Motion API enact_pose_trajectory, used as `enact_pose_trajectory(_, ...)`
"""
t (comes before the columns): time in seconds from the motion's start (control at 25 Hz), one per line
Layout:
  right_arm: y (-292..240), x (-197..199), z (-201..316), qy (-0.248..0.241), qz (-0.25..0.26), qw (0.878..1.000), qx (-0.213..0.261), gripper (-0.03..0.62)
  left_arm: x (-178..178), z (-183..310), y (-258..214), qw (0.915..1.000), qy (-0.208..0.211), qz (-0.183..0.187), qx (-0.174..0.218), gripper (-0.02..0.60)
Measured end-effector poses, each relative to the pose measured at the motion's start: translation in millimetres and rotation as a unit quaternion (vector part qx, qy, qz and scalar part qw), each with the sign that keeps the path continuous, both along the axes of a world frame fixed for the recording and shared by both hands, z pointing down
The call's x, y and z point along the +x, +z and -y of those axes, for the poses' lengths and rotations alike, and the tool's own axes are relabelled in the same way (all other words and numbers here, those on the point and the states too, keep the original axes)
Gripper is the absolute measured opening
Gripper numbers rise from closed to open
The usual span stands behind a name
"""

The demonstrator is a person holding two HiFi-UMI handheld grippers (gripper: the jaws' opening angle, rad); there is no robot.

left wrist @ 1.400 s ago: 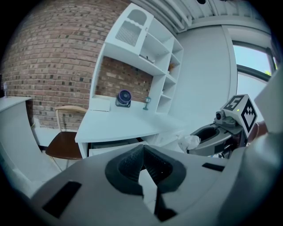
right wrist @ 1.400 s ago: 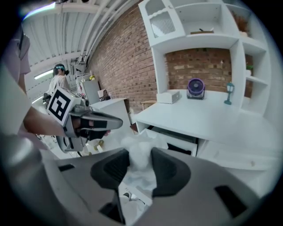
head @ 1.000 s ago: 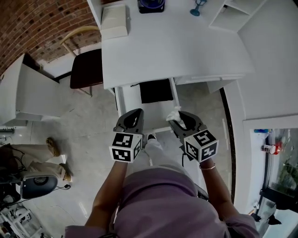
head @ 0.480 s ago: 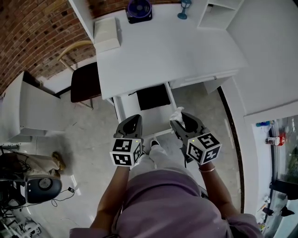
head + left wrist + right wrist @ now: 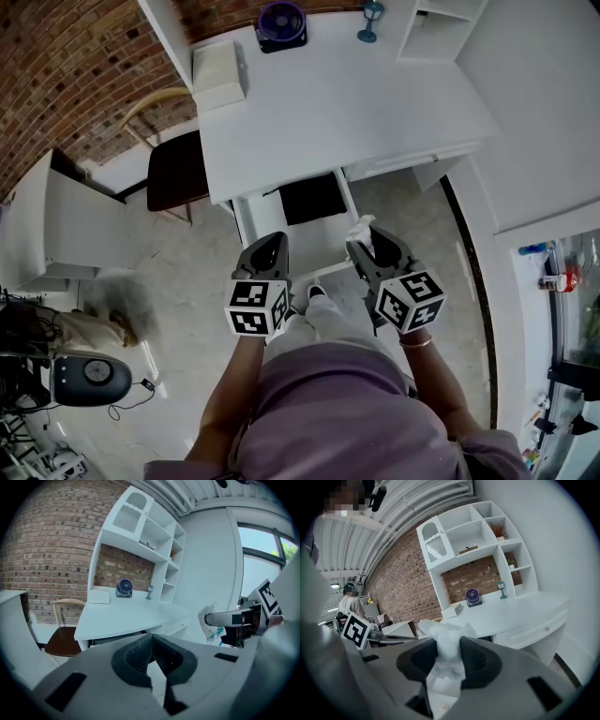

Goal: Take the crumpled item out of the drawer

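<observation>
The crumpled item (image 5: 361, 230) is a wad of white paper or plastic. My right gripper (image 5: 367, 246) is shut on it above the front right corner of the open drawer (image 5: 305, 236), which sticks out from under the white desk (image 5: 328, 94). In the right gripper view the wad (image 5: 447, 639) bulges up between the dark pads (image 5: 480, 660). My left gripper (image 5: 270, 246) hovers over the drawer's front left corner. Its jaws (image 5: 151, 651) meet at the tips with nothing in them. The left gripper view shows the right gripper (image 5: 234, 619) with the wad (image 5: 208, 619) off to the side.
On the desk's far edge stand a purple fan (image 5: 281, 21), a white box (image 5: 217, 70) and a blue goblet (image 5: 370, 19). A dark-seated chair (image 5: 173, 169) is left of the desk. A white cabinet (image 5: 56, 216) lies further left. My legs are just behind the drawer.
My right gripper has lifted slightly and rolled with the crumpled item still in it. The left gripper has stayed in place over the drawer.
</observation>
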State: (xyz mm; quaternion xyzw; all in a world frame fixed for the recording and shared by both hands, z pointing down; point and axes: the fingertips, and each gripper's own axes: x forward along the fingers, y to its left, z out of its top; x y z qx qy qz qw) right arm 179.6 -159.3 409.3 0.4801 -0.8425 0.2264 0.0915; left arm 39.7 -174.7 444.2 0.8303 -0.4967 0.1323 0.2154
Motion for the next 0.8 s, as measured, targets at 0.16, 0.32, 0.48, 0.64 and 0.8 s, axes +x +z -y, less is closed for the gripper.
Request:
enact_pose_trajectory(0.16, 1.5, 2.5, 1.4, 0.005, -0.001, 1.000, -0.002, 0.149, 1.1, 0.1, 0.5, 1.0000, 0.000, 0.001, -0.001, 0.000)
enact_pose_trajectory(0.32, 2.6, 2.9, 4.6, 0.007, -0.001, 1.000, -0.003, 0.149, -0.4, 2.1, 0.0, 1.0000, -0.002, 0.001, -0.002, 0.000)
enact_pose_trajectory(0.48, 3.5, 0.6, 7.3, 0.006, 0.001, 1.000, -0.003, 0.149, -2.3, 3.5, 0.5, 1.0000, -0.006, 0.002, -0.003, 0.000)
enact_pose_trajectory(0.64, 5.4, -4.4, 11.1, 0.002, 0.000, 1.000, -0.002, 0.149, -4.9, 5.1, 2.2, 0.9999, -0.009, 0.003, -0.005, 0.000)
enact_pose_trajectory(0.8, 9.9, -8.8, 15.2, -0.001, -0.003, 1.000, -0.003, 0.149, -7.0, 7.0, 5.0, 0.9999, -0.011, 0.003, -0.006, 0.001)
